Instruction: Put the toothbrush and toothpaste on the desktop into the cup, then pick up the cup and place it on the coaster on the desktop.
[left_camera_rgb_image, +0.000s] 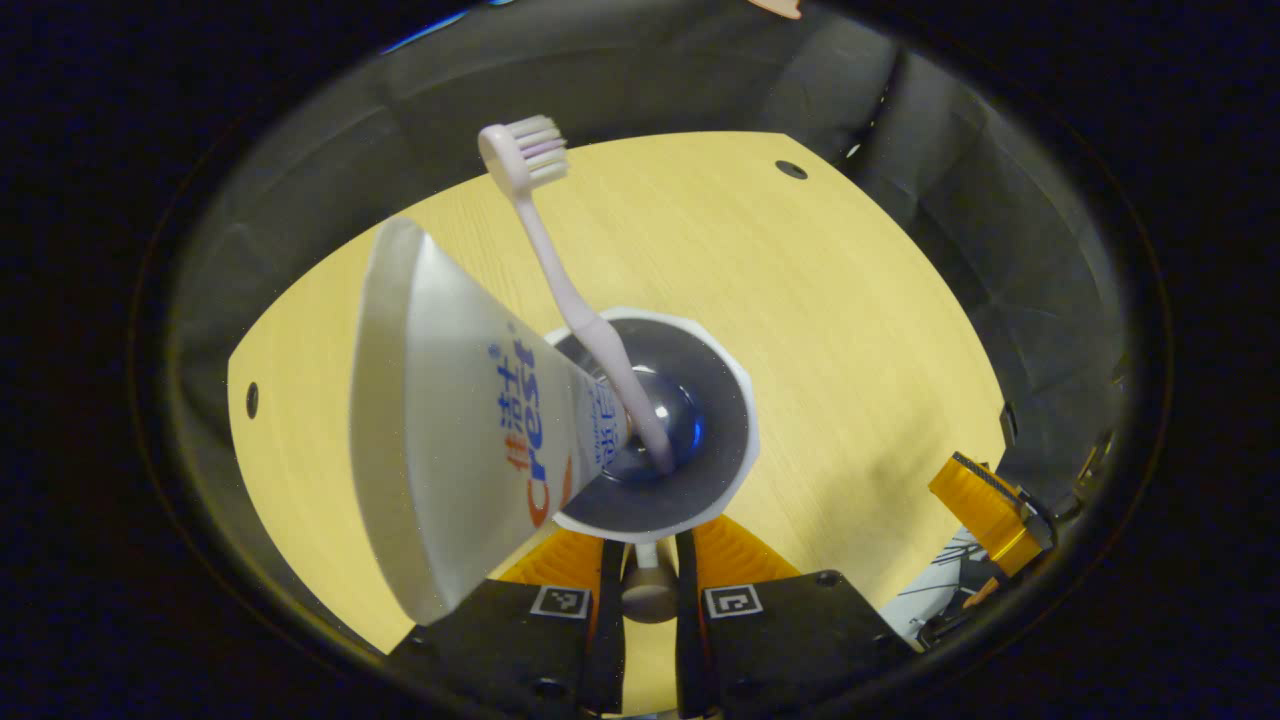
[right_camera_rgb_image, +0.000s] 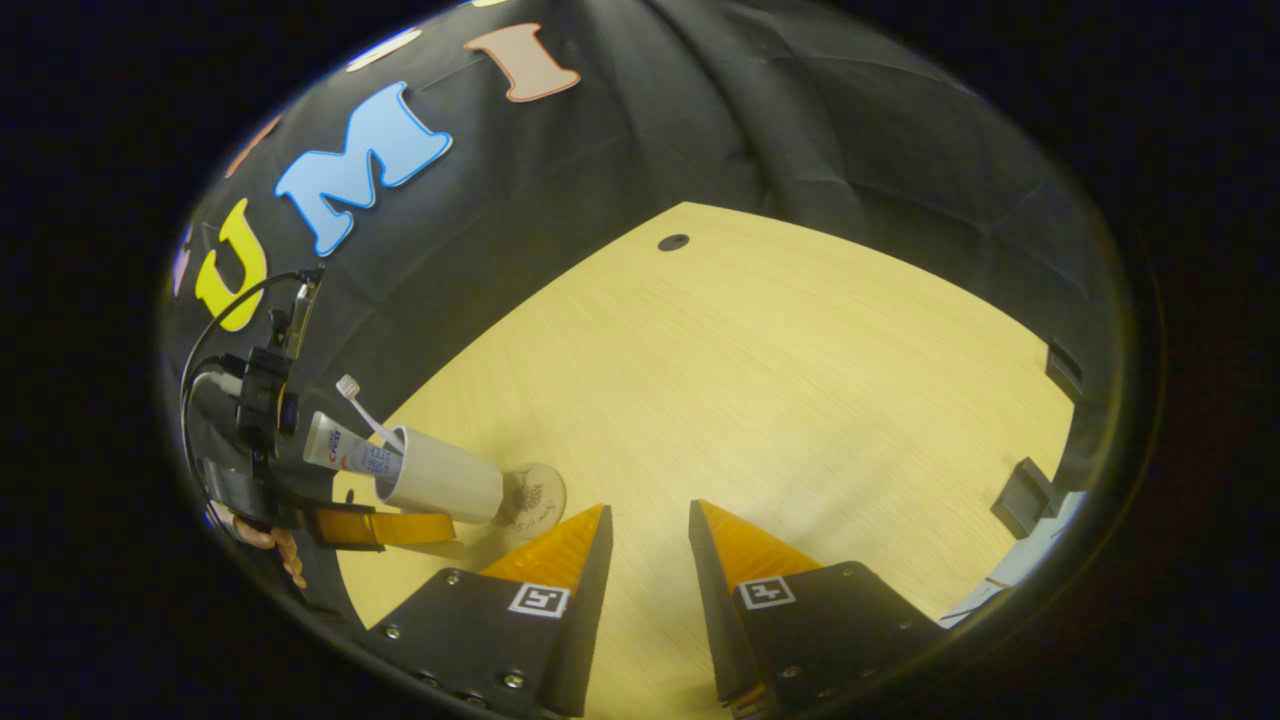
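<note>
The pale wooden bench (right_camera_rgb_image: 760, 380) carries the whole job, and most of its surface lies bare. Above it, the white plastic cup (right_camera_rgb_image: 440, 487) hangs in the left gripper (right_camera_rgb_image: 385, 527), whose fingers run along the cup's wall in the right gripper view; from above, in the left gripper view, the cup's handle sits pinched between the two fingers, so this gripper is closed on the cup and carrying it. The cup (left_camera_rgb_image: 655, 425) already contains the silver-white toothpaste tube (left_camera_rgb_image: 450, 420), which leans far out over the rim, and the pale pink toothbrush (left_camera_rgb_image: 565, 290), which stands bristles up with its handle end at the bottom of the cup. The small round light-coloured coaster (right_camera_rgb_image: 535, 497) lies on the bench just beside the cup's base in the right gripper view; I cannot tell whether the base touches it yet.

The step in hand, as I judge it, is setting the loaded cup onto the coaster. To do it well, keep the cup close to upright, because the tall tube leaning on the rim could tip out or pull the cup over. Bring the base squarely over the coaster, lower it flat, and let go only when the cup stands on its own.

The right gripper (right_camera_rgb_image: 650, 525) hovers over bare bench with its fingers spread apart and nothing between them; it is best kept out of the way.
</note>
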